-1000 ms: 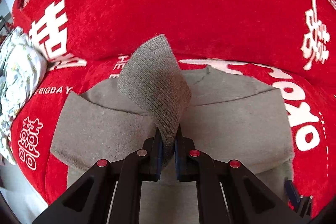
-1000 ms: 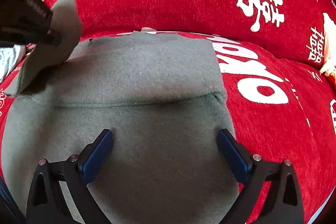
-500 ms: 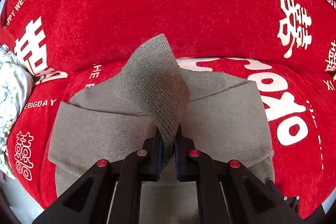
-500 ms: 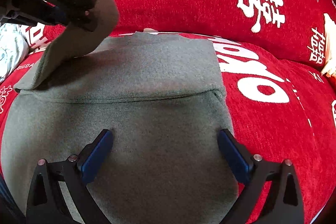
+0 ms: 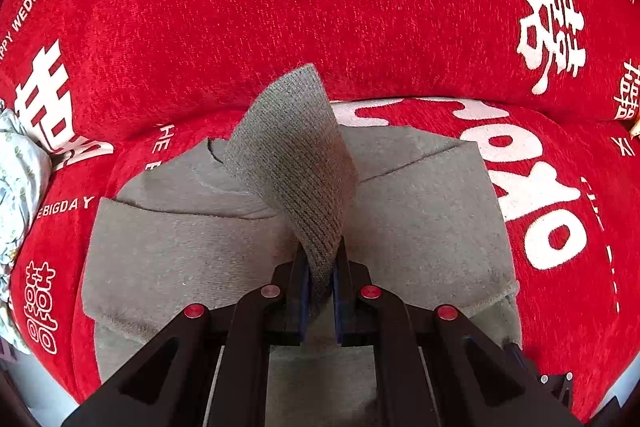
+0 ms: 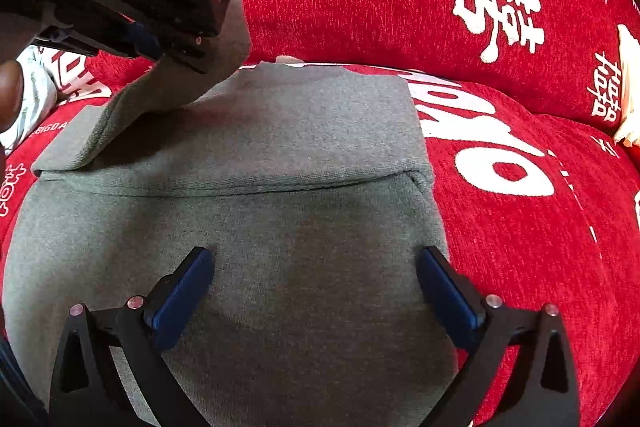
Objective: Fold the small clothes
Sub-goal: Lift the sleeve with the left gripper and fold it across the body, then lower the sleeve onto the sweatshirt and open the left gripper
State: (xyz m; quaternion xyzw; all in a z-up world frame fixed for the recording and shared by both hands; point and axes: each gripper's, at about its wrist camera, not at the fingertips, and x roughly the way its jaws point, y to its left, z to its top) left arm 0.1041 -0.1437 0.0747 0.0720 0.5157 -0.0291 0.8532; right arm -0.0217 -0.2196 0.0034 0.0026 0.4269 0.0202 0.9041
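Observation:
A grey knit sweater (image 5: 420,227) lies flat on a red sofa seat, its right sleeve folded across the body (image 6: 280,131). My left gripper (image 5: 320,267) is shut on the ribbed cuff (image 5: 292,155) of the left sleeve, which stands up above the garment. In the right wrist view the left gripper (image 6: 168,55) hangs at the upper left with the sleeve (image 6: 132,115) draped from it over the sweater's left part. My right gripper (image 6: 314,267) is open just above the sweater's lower body, nothing between its blue pads (image 6: 180,295).
The red sofa cover (image 5: 320,7) with white lettering rises as a backrest behind the sweater. A pale floral cloth (image 5: 16,187) lies at the far left. A cream item (image 6: 628,87) sits at the right edge. A person's hand (image 6: 8,91) shows at the left edge.
The left gripper has carried the sleeve cuff rightward, over the sweater's body. The right gripper has stayed still and open.

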